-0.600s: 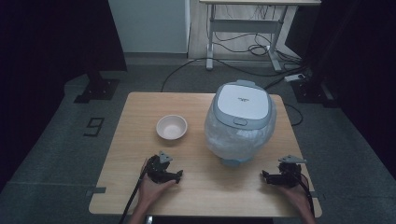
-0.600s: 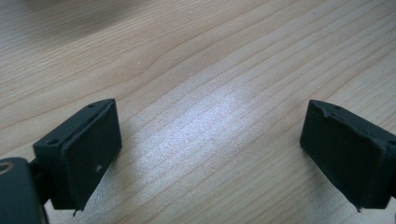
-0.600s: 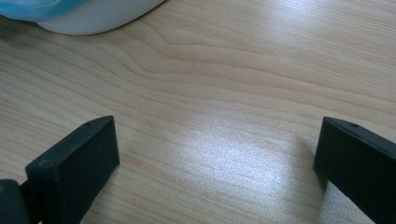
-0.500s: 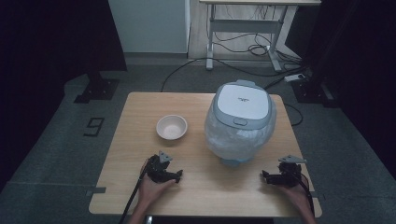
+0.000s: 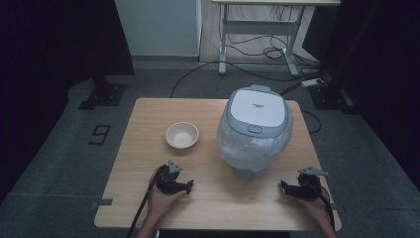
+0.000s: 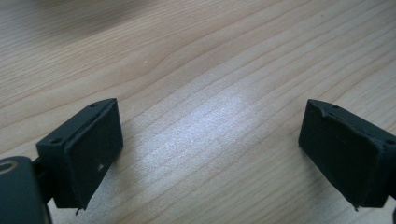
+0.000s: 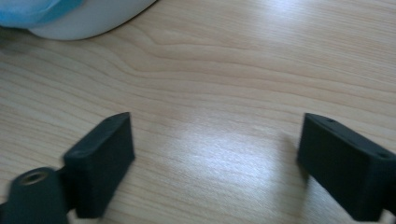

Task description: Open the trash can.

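A: From the high view, how are the hands sitting?

B: Both are resting low on the near edge of the table [image 5: 148,129]. The left gripper [image 5: 188,185] is lying in front of the bowl [image 5: 182,135], its jaws pointing toward the middle; the right gripper [image 5: 284,187] is pointing inward too, near the foot of the rice cooker [image 5: 255,130]. The cooker, lid down, is standing mid-table, the bowl just beside it.

A: And the left gripper view?

B: The left gripper [image 6: 210,149] is holding its jaws wide apart, gripping nothing, bare wood showing between them.

A: The right gripper view?

B: The right gripper [image 7: 215,156] is also gaping, empty. It is catching the cooker's white base [image 7: 88,21] and a blue edge, detail lost from above.
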`<state>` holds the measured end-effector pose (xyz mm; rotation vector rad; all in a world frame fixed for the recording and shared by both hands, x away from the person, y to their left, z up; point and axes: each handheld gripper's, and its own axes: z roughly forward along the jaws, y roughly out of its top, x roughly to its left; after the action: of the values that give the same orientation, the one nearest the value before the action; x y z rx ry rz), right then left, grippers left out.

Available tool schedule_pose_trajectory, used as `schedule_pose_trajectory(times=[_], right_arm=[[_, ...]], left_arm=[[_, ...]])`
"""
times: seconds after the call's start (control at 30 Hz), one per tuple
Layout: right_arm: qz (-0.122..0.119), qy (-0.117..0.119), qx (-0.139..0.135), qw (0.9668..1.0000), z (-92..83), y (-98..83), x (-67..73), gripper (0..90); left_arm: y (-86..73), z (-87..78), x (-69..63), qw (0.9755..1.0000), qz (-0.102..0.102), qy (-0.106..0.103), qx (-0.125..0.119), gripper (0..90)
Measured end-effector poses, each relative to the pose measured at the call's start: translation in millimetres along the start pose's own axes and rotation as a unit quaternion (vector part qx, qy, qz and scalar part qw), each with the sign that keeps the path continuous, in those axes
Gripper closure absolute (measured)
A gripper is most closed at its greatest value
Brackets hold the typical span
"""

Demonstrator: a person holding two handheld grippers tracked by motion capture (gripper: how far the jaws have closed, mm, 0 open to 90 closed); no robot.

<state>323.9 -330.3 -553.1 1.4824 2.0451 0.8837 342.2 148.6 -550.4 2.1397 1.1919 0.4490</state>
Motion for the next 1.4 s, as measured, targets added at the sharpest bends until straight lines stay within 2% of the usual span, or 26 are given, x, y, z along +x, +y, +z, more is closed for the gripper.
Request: schedule_pose_trajectory(times=[0.1,0.17,0.27,0.3,0.33,0.37,0.4,0.43,0.47,0.5,0.53,0.6,0.67,0.8,0.83,1.0,1.27,1.4], right_arm=[[0.003,0.004,-0.001,1.0000,-1.6,-0.3,-1.7,14.1],[0.007,0.007,-0.007,0.9999,-4.4,-0.9,-3.0,17.8],[0.009,0.014,-0.021,0.9996,-11.9,-1.1,-4.6,27.7],[0.014,0.023,-0.030,0.9992,-17.5,-0.5,-6.6,34.3],[0.014,0.023,-0.030,0.9992,-17.5,-0.5,-6.6,34.3],[0.017,0.028,-0.035,0.9988,-20.5,-0.2,-7.4,38.4],[0.020,0.032,-0.048,0.9981,-27.6,0.7,-8.4,46.3],[0.020,0.032,-0.048,0.9981,-27.6,0.7,-8.4,46.3],[0.022,0.032,-0.056,0.9977,-31.1,1.6,-8.8,50.3],[0.026,0.043,-0.070,0.9963,-38.2,3.7,-10.0,58.3],[0.026,0.043,-0.070,0.9963,-38.2,3.7,-10.0,58.3],[0.027,0.060,-0.088,0.9940,-46.9,7.1,-10.8,68.7],[0.028,0.066,-0.091,0.9932,-49.5,8.1,-10.7,71.7],[0.028,0.084,-0.111,0.9899,-60.3,12.5,-9.6,85.4],[0.025,0.092,-0.121,0.9882,-65.8,15.0,-8.6,89.7],[0.006,0.095,-0.136,0.9861,-75.5,20.5,-4.2,89.9],[-0.017,0.118,-0.165,0.9790,-91.4,34.8,6.9,90.0],[-0.016,0.129,-0.171,0.9767,-95.6,41.2,10.0,90.0]], left_arm=[[0.2,0.1,0.8,1.0000,-0.002,0.001,-0.001,6.7],[0.2,0.0,1.2,1.0000,-0.002,0.002,-0.001,7.0],[0.2,0.0,1.3,1.0000,-0.001,0.001,-0.001,7.1],[0.1,-0.1,1.5,1.0000,-0.001,0.001,-0.001,7.1],[0.1,-0.1,1.6,1.0000,0.000,0.000,-0.001,7.1],[0.1,-0.1,1.7,1.0000,0.000,0.000,-0.001,7.2],[0.1,-0.1,1.8,1.0000,0.001,-0.001,-0.001,7.2],[0.1,-0.1,2.0,1.0000,0.001,-0.001,-0.001,7.2],[0.1,0.0,2.1,1.0000,0.002,-0.002,-0.001,7.2],[0.2,0.0,2.3,1.0000,0.002,-0.002,-0.001,7.1],[0.2,0.0,2.4,1.0000,0.003,-0.003,-0.001,7.1],[0.2,0.1,2.5,1.0000,0.003,-0.003,-0.001,7.1],[0.3,0.1,2.6,1.0000,0.004,-0.004,-0.001,7.1],[0.3,0.1,2.7,1.0000,0.004,-0.004,-0.001,7.1],[0.3,0.1,2.7,1.0000,0.004,-0.004,-0.001,7.1],[0.3,0.1,2.7,1.0000,0.004,-0.004,-0.001,7.1],[0.3,0.1,2.7,1.0000,0.004,-0.004,-0.001,7.1],[0.3,0.1,2.7,1.0000,0.004,-0.004,-0.001,7.1]])
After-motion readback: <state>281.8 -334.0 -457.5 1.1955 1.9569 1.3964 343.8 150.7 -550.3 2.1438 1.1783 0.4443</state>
